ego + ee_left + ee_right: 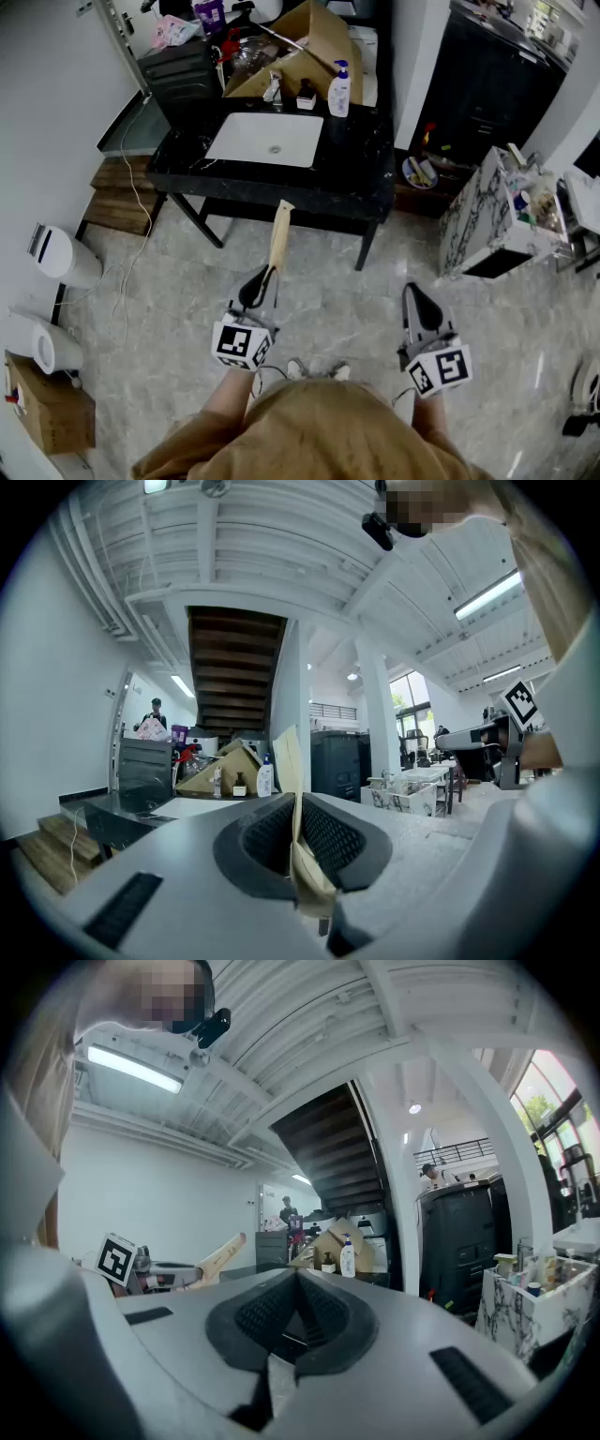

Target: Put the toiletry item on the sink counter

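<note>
A long, flat beige toiletry item (279,234) sticks forward out of my left gripper (267,277), which is shut on its near end. In the left gripper view the item (291,761) stands edge-on between the closed pads of the left gripper (297,803). It hangs over the floor, just short of the black sink counter (356,178) with its white basin (266,139). My right gripper (413,290) is held beside it to the right, shut with nothing in it; its tips meet in the right gripper view (298,1277), where the item (220,1258) shows at left.
A white pump bottle (338,91), a small dark bottle (307,94) and a cardboard box (309,42) stand at the counter's back. A marbled white cabinet (487,225) is at the right. Wooden steps (117,192) and a white appliance (66,258) are at the left.
</note>
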Demonstrator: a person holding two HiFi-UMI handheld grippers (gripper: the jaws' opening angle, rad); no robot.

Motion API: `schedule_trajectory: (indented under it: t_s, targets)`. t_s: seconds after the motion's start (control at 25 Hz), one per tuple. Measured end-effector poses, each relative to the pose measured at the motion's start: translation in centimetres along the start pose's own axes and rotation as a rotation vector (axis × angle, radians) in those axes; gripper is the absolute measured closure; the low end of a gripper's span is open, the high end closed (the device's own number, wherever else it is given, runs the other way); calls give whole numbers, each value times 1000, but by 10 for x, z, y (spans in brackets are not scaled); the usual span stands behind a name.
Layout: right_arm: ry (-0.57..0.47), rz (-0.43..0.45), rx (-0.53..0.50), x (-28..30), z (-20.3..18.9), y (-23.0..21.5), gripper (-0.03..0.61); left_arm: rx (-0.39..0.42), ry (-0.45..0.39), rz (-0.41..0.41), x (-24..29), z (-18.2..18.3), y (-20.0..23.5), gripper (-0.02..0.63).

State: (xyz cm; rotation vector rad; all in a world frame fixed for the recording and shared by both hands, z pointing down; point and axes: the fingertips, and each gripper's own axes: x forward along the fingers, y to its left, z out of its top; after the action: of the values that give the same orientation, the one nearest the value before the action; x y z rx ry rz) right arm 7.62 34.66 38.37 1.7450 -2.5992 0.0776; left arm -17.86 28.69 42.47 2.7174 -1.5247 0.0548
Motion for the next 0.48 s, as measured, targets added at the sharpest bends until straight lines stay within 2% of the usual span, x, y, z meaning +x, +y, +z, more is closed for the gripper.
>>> schedule_trajectory:
  t_s: [0.48]
  targets:
    - [-9, 24, 4, 1, 2, -29, 575, 2, -6, 35, 6, 4, -12, 594]
